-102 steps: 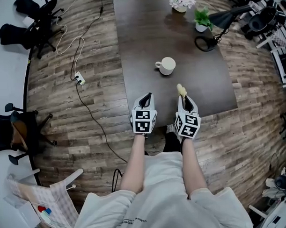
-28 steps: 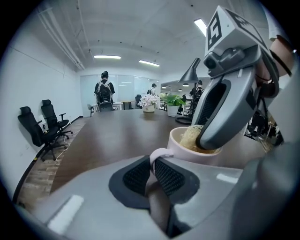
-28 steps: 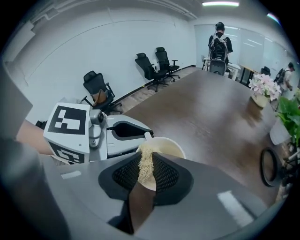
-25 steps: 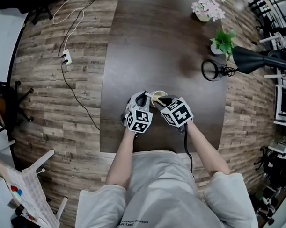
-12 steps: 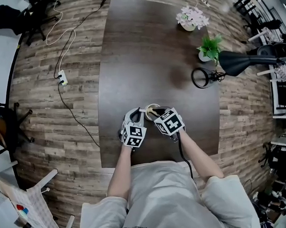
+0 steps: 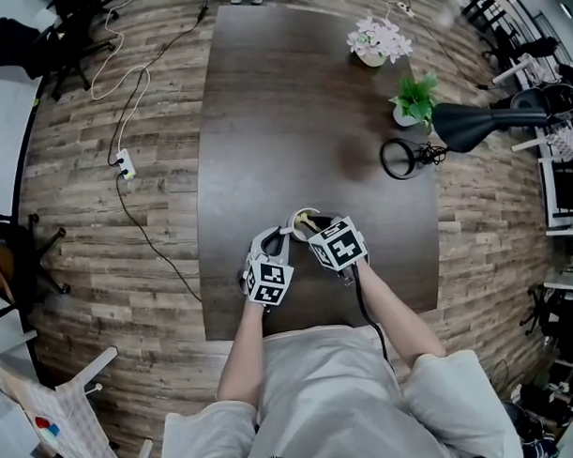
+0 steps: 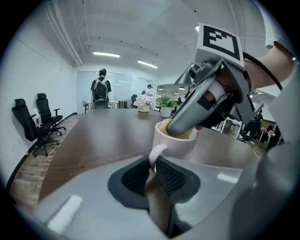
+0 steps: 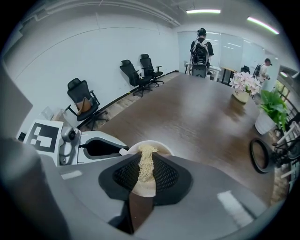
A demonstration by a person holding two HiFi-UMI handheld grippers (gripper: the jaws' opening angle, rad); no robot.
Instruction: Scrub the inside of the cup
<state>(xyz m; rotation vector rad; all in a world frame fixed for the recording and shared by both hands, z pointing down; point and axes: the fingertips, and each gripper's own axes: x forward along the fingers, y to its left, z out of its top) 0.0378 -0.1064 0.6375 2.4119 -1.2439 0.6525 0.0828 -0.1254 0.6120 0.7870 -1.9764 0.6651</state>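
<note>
1. The white cup (image 6: 302,216) stood upright on the dark wooden surface (image 6: 292,110), near the person's edge and between the two grippers.
2. The left gripper (image 7: 151,169) was pinched tight on the cup's handle (image 7: 159,149), with one ribbed pad on either side of the loop. It looked to be bracing the cup against the surface.
3. The right gripper (image 8: 146,174) was clamped on a yellow fibrous scrubber (image 8: 146,161) (loofah-like, exact material unclear). The strand ran up between the pads toward the cup's rim.
4. In the left gripper view, the right gripper's nose was tilted down over the rim. The scrubber end was inside the cup's mouth, apparently touching the inner wall.
5. Progress (a judgement): the handle was held and the scrubber was in the cup, so the set-up was done and the scrubbing itself was the step in hand.
6. How much of the inside had been rubbed couldn't be told. No suds, water or dirt showed, and the cup's bottom was hidden.
7. Likely left to do: work the scrubber round the wall and down to the bottom, lift it out, then let go of the handle.
8. The desk lamp (image 6: 466,123), potted plant (image 6: 413,97) and flower pot (image 6: 378,37) sat along the far right of the surface, well apart from the cup (not in play).
</note>
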